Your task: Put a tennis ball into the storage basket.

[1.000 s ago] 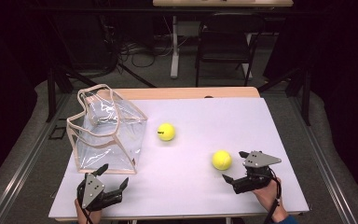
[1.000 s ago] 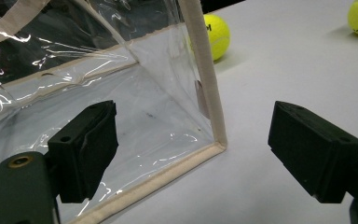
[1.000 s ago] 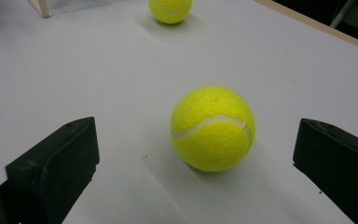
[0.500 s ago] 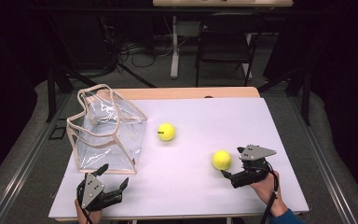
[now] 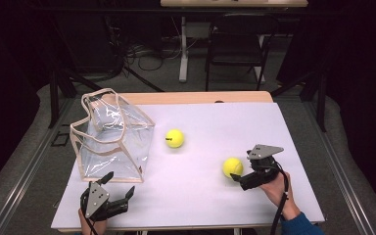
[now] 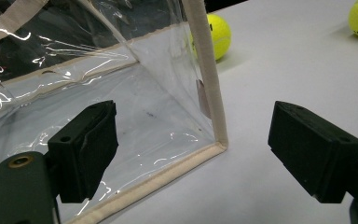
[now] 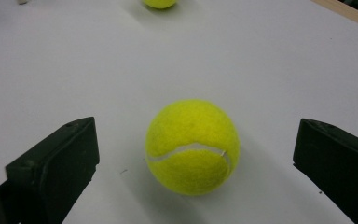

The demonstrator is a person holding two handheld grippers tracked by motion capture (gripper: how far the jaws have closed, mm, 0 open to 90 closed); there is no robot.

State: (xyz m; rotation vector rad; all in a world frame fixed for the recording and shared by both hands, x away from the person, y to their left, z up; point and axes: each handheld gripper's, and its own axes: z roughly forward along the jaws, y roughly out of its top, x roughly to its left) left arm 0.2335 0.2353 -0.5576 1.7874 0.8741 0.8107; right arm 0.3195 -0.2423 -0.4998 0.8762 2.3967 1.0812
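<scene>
- Right gripper view puts your right gripper (image 7: 193, 163) with both jaws spread wide and released, the near tennis ball (image 7: 192, 147) sitting dead centre between them at 12 o'clock, not yet touched by either pad.
- From the high view, that right gripper (image 5: 238, 177) sits at about 4 o'clock on the white table (image 5: 215, 205), and the near tennis ball (image 5: 233, 167) lies just off its tips toward 10 o'clock; a ball has no long axis, so any closing line across it should serve.
- Your right hand is plainly the nearer one for this ball; closing straight on it looks like the coming move.
- Your left gripper (image 5: 120, 193) rests at 7 o'clock on the table, jaws also apart and holding nothing, aimed at the near corner of the clear bag (image 5: 112, 142).
- Left gripper view shows the bag's beige-trimmed corner (image 6: 214, 140) between the open jaws, apart from both.
- The far tennis ball (image 5: 175, 138) lies near table centre, just right of the bag.
- Against a second ago, your right gripper has slid in toward the near ball and turned onto it; the left gripper, bag and both balls sit as they were.
</scene>
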